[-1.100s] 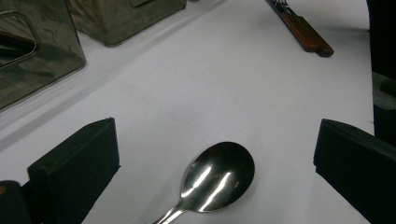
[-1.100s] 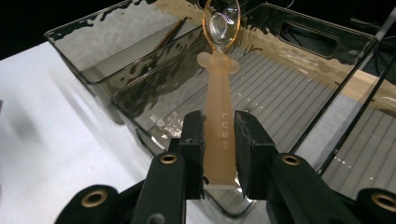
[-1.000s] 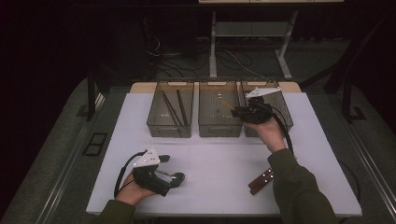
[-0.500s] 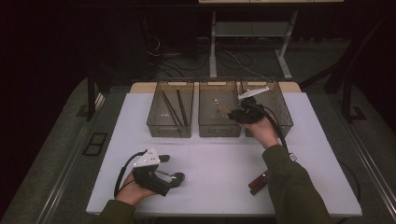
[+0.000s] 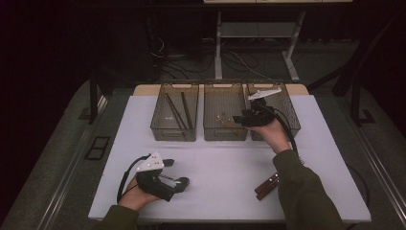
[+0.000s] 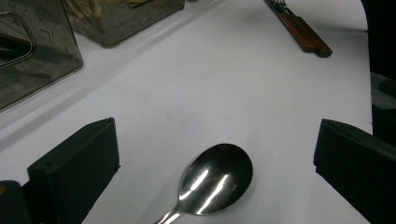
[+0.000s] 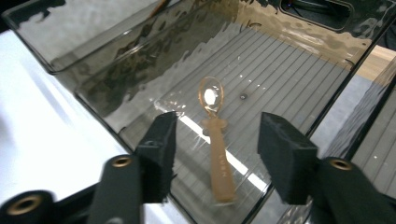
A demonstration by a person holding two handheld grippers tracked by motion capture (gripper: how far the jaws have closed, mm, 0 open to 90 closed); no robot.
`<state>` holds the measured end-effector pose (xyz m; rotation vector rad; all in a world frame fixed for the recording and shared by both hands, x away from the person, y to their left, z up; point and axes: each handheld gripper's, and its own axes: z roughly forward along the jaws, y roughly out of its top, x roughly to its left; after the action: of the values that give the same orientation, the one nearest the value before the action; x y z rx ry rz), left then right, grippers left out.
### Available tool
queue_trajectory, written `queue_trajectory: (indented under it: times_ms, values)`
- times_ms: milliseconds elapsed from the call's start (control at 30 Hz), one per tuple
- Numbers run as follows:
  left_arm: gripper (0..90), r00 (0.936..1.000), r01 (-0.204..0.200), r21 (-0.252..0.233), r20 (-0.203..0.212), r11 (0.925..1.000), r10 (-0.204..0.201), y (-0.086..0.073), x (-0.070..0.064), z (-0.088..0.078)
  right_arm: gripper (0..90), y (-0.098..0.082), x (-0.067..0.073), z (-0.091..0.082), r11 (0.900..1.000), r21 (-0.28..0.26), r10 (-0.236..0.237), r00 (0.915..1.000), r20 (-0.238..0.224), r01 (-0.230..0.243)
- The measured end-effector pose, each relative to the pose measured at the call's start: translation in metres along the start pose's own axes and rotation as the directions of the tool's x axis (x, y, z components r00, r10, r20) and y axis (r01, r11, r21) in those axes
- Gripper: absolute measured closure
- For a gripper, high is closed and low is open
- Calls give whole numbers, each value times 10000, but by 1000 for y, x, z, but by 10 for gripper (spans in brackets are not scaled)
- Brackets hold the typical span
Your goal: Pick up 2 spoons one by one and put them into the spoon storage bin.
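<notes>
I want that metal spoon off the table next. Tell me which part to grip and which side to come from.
Grip the metal spoon by its handle, just behind the bowl, coming straight down from above. It lies flat on the white table, and the bowl is wide, rounded and slick, so it would probably slip. The left gripper already stands open astride it, a finger on either side; draw it back towards the handle before closing.
</notes>
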<state>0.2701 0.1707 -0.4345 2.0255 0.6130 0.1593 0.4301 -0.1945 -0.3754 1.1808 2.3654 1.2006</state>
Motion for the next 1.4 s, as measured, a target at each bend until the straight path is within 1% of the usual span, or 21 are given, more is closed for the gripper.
queue_trajectory:
  times_ms: [67,133,233,333,433,500,533,600,667,733,833,933,1033,1100,1133,1167,1200,1267,1400]
  values:
    - [0,10000,29,-4,-1,10000,-29,0,0,0,376,-1,1,-5,9999,-17,101,9999,-75,-101]
    - [0,10000,58,18,-24,10000,-58,0,0,0,341,-2,1,-11,9999,-141,45,10000,-38,-46]
    - [0,10000,-49,127,-39,9999,50,0,0,0,305,-7,2,-21,9995,-299,88,9998,-204,-94]
    - [0,9999,22,138,-102,9999,-21,0,1,0,274,-13,3,-30,9994,-336,6,9996,-278,-16]
    - [3,9998,47,112,-169,9999,-45,0,1,-1,261,-21,4,-37,9992,-394,-8,9988,-479,-11]
    - [8,9998,93,113,-185,9999,-91,-1,2,-1,260,-28,4,-43,9987,-500,37,9982,-597,-67]
    - [8,9998,123,145,-162,9998,-120,-1,2,-1,254,-31,4,-45,9985,-548,50,9985,-547,-80]
    - [12,9998,151,135,-139,9998,-149,-1,2,-1,212,-38,6,-48,9987,-516,-70,9991,-410,49]
    - [18,9997,172,149,-167,9997,-169,-1,3,-1,203,-46,7,-51,9986,-499,-199,9986,-499,174]
    - [26,9997,198,136,-175,9997,-196,-1,4,-1,197,-55,9,-55,9982,-579,-163,9981,-602,128]
    - [49,9996,222,155,-193,9996,-219,-1,5,-1,188,-66,10,-60,9982,-588,-131,9983,-560,98]
    - [73,9995,238,87,-207,9997,-236,-1,4,-2,186,-78,12,-64,9981,-621,-59,9970,-765,12]
    - [128,9993,283,42,-264,9996,-282,0,4,-3,178,-89,16,-68,9978,-663,-67,9978,-663,23]
    - [153,9990,339,74,-297,9994,-336,0,4,-4,178,-100,19,-72,9962,-876,-50,9983,-587,-1]
    - [179,9991,317,105,-281,9994,-313,-1,5,-5,178,-104,20,-74,9957,-925,-7,9982,-599,-49]
    - [214,9991,307,167,-281,9994,-302,-1,5,-5,178,-108,21,-76,9952,-977,59,9985,-551,-113]
    - [238,9990,308,233,-336,9993,-300,-1,4,-6,178,-113,22,-78,9947,-1024,35,9990,-449,-80]
    - [333,9991,239,289,-346,9993,-228,-1,4,-7,178,-121,22,-82,9940,-1093,47,9995,-326,-83]
    - [507,9980,379,308,-511,9988,-363,0,3,-11,178,-137,19,-88,9916,-1279,156,9998,-114,-169]
